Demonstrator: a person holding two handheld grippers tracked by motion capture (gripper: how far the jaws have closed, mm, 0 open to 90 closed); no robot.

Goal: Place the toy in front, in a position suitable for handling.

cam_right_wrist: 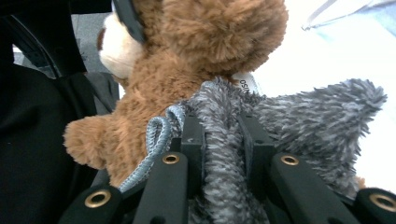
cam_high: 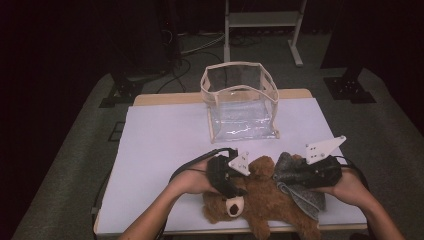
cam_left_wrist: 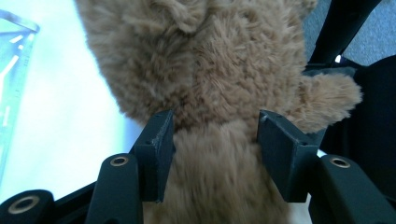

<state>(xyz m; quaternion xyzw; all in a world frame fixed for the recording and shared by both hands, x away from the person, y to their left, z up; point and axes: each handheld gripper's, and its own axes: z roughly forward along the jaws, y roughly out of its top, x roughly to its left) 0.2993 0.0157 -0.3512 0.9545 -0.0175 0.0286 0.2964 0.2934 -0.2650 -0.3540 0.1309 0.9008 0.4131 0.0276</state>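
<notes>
A brown teddy bear (cam_high: 262, 195) lies at the table's front edge, its pale muzzle toward the person. My left gripper (cam_high: 238, 191) comes at it from the left. In the left gripper view the two black pads (cam_left_wrist: 159, 144) sit against the fur on either side of a narrow part of the bear (cam_left_wrist: 210, 70), with the plush spanning the gap between them. My right gripper (cam_high: 296, 175) is shut on a grey fuzzy cloth (cam_high: 302, 197) just right of the bear. In the right gripper view the cloth (cam_right_wrist: 317, 112) is pinched between the jaws of that gripper (cam_right_wrist: 222, 126), and the bear (cam_right_wrist: 187, 56) lies right behind it.
An open clear plastic bag (cam_high: 240, 100) with a beige rim stands upright at the back middle of the white table (cam_high: 165, 140). Both forearms come in from the bottom. A metal stand and cables are on the floor behind the table.
</notes>
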